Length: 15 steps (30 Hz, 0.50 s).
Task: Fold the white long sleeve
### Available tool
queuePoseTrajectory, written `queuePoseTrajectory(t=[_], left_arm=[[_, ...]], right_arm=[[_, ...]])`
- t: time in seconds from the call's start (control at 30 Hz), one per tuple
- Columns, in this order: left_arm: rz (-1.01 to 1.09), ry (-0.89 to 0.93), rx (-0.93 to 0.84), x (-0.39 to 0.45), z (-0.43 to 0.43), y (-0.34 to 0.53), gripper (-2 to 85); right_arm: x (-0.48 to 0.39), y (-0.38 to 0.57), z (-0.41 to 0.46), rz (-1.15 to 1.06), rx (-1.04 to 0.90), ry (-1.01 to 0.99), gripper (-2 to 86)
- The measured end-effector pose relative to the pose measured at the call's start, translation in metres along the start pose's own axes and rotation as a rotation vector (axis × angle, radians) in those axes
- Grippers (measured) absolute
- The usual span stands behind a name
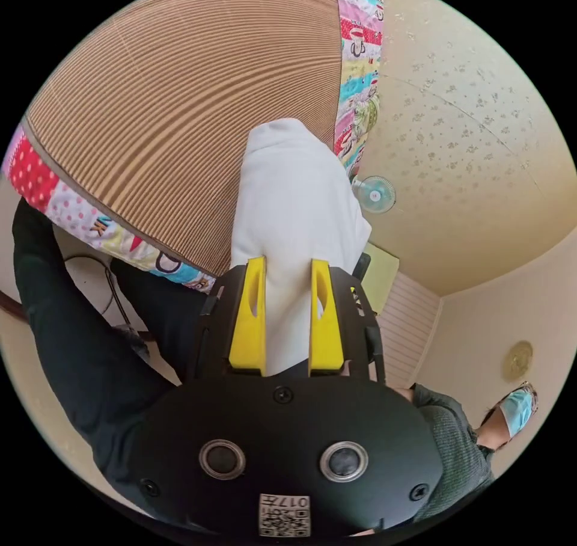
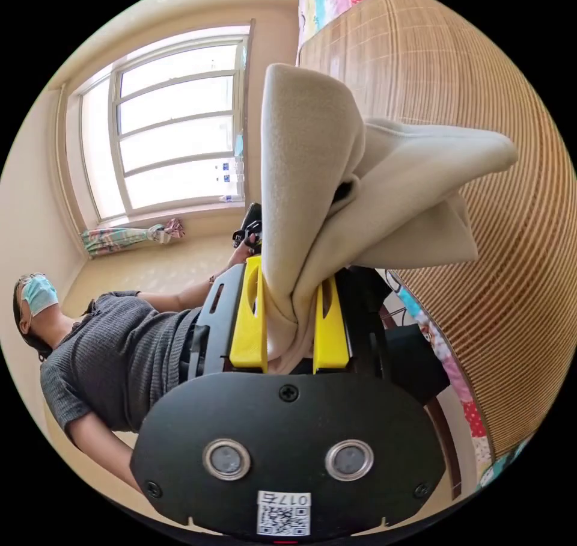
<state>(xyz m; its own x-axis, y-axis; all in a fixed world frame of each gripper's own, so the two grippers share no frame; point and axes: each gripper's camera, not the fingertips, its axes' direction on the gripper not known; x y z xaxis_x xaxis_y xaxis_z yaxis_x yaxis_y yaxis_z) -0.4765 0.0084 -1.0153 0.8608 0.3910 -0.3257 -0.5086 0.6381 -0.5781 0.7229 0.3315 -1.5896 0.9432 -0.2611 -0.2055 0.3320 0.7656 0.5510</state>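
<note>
The white long sleeve (image 1: 294, 203) hangs lifted off the woven mat. In the left gripper view a smooth fold of it runs up from between the yellow jaws of my left gripper (image 1: 287, 269), which is shut on it. In the right gripper view the same garment (image 2: 360, 173) bunches in thick folds, and my right gripper (image 2: 290, 275) is shut on a gathered part of it. The other gripper (image 2: 247, 232) shows small and dark behind the cloth in the right gripper view.
A brown ribbed mat (image 1: 180, 101) with a colourful patchwork border (image 1: 357, 59) lies behind the garment. A person in a grey top (image 2: 114, 353) stands close by. A window (image 2: 174, 125), a fan (image 1: 374, 194) and dark trousers (image 1: 66, 341) are around.
</note>
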Motion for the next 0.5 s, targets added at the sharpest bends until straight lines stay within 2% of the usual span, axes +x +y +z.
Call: queuePoseTrajectory(t=[0.17, 0.3, 0.43, 0.5], left_arm=[[0.094, 0.025, 0.090, -0.012, -0.153, -0.034, 11.2], [0.122, 0.001, 0.260, -0.020, -0.319, -0.045, 10.9], [0.241, -0.098, 0.425, 0.007, -0.464, -0.067, 10.1], [0.302, -0.159, 0.460, 0.020, -0.508, -0.084, 10.1]], right_arm=[[-0.071, -0.102, 0.109, -0.041, -0.010, 0.055, 12.1], [-0.111, -0.174, 0.212, -0.068, 0.030, 0.030, 12.0], [-0.165, -0.261, 0.326, -0.150, 0.101, -0.013, 12.0], [-0.184, -0.298, 0.363, -0.180, 0.132, -0.027, 12.0]])
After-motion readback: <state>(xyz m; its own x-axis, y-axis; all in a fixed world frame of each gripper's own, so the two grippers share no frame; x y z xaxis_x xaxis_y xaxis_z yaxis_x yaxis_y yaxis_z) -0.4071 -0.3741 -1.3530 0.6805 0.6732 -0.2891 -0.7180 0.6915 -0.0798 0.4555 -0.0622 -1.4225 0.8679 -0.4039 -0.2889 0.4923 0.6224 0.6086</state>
